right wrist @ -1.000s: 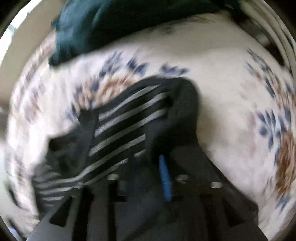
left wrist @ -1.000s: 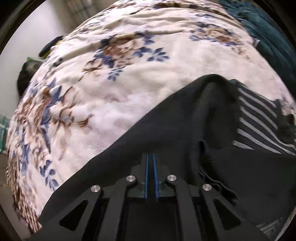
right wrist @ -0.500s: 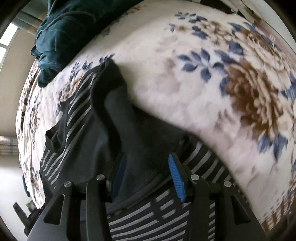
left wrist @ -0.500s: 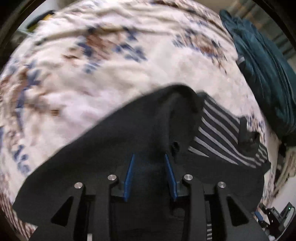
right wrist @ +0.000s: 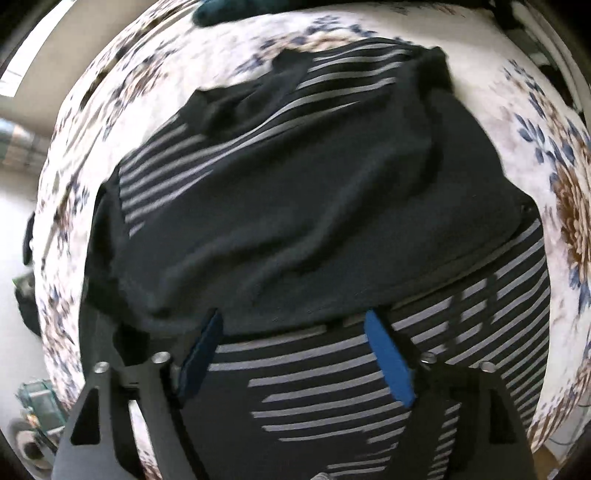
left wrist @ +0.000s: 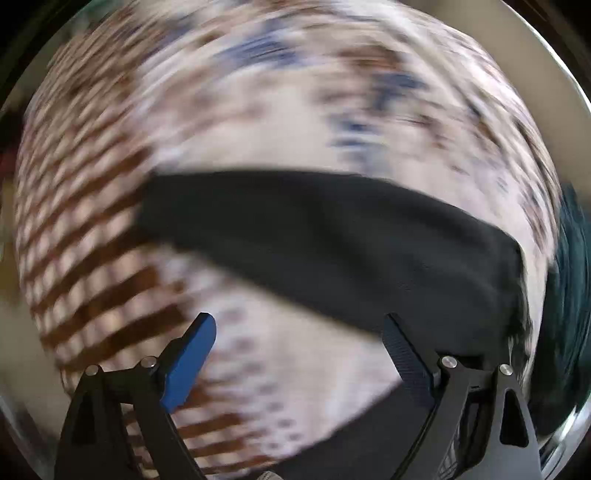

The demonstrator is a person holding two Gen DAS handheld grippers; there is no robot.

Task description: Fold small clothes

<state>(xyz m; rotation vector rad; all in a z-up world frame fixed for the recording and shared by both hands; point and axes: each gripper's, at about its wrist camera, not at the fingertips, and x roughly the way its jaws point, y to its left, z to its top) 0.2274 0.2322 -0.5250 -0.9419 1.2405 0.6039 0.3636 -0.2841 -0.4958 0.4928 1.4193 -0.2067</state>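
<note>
A black garment with grey stripes [right wrist: 295,206] lies on a floral blanket [right wrist: 546,122], its plain black part folded over the striped part. In the blurred left wrist view it shows as a dark band [left wrist: 332,240] across the blanket [left wrist: 258,110]. My left gripper [left wrist: 299,328] is wide open and empty above the blanket, just in front of the garment's edge. My right gripper [right wrist: 291,325] is open and empty, hovering over the garment where the black fold meets the stripes.
A dark teal cloth pile [left wrist: 565,277] lies at the right edge of the left wrist view and at the top of the right wrist view [right wrist: 221,9]. The bed's left edge and floor clutter [right wrist: 33,398] show at lower left.
Both grippers went from shut on the black fabric to open and let it go. They have pulled back, and the left view has swung quickly leftward.
</note>
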